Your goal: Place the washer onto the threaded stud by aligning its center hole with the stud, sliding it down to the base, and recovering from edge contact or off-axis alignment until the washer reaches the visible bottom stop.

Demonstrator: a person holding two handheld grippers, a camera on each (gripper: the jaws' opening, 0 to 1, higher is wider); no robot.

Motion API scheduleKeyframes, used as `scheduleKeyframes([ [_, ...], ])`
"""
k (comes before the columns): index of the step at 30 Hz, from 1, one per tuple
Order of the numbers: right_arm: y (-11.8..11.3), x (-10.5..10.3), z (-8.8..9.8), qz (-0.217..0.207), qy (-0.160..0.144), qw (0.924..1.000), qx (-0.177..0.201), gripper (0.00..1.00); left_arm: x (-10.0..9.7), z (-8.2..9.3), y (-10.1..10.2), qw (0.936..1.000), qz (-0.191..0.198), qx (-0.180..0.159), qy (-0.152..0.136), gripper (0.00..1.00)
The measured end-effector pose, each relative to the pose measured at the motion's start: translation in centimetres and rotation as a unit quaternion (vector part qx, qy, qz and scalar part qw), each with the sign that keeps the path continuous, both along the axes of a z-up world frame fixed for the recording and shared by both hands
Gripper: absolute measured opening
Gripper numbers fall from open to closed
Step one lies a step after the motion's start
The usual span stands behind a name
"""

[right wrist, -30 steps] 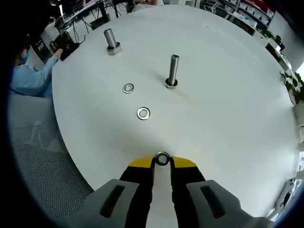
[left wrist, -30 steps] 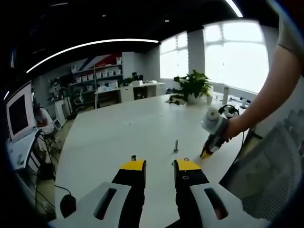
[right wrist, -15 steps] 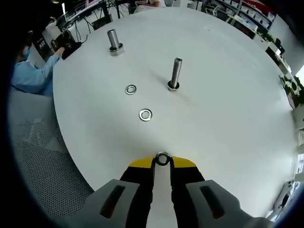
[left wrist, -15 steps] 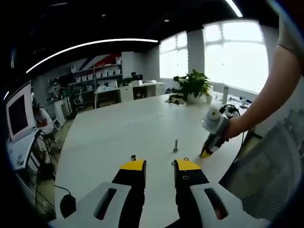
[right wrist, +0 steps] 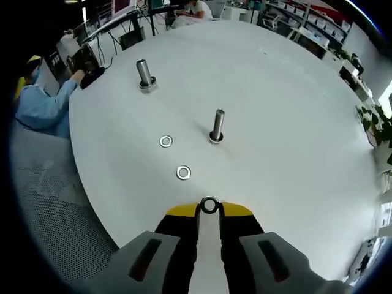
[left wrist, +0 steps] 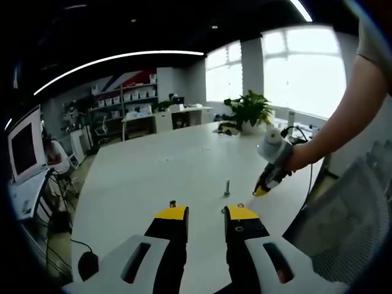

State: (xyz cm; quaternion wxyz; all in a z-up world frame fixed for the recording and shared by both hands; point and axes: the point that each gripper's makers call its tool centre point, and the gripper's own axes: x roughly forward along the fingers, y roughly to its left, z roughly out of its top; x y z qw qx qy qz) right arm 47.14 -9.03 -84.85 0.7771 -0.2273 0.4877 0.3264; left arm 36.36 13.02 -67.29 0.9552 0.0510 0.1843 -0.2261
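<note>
My right gripper (right wrist: 209,211) is pinching a small steel ring washer (right wrist: 209,204), well short of the upright threaded metal stud (right wrist: 217,126), so alignment and seating remain; left gripper (left wrist: 205,215) idle, jaws parted, empty.

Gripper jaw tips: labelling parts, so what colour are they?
Yellow tips on black jaws, clearest in the right gripper view.

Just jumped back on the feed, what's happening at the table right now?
The right gripper holds a washer pinched at its tips, above the white table, short of the nearer threaded stud. Two spare washers lie loose beside that stud, and a second stud stands farther off. The left gripper waits open, holding nothing.
</note>
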Motion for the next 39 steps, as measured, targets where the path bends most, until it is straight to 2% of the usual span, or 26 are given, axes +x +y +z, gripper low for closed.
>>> scheduleKeyframes([
  [7, 0.7, 1.2, 1.5, -0.005, -0.016, 0.9998, 0.014, 0.14, 0.0, -0.1, 0.0, 1.0000, -0.001, 0.002, 0.001, 0.21],
  [17, 1.9, 2.8, 2.5, -0.001, -0.030, 0.9993, 0.023, 0.14, 0.0, -0.1, 0.1, 1.0000, 0.001, 0.003, 0.000, 0.21],
  [39, 3.3, 4.8, 3.6, 0.006, -0.043, 0.9986, 0.029, 0.14, 0.1, 0.0, 0.2, 1.0000, 0.004, 0.003, -0.001, 0.21],
])
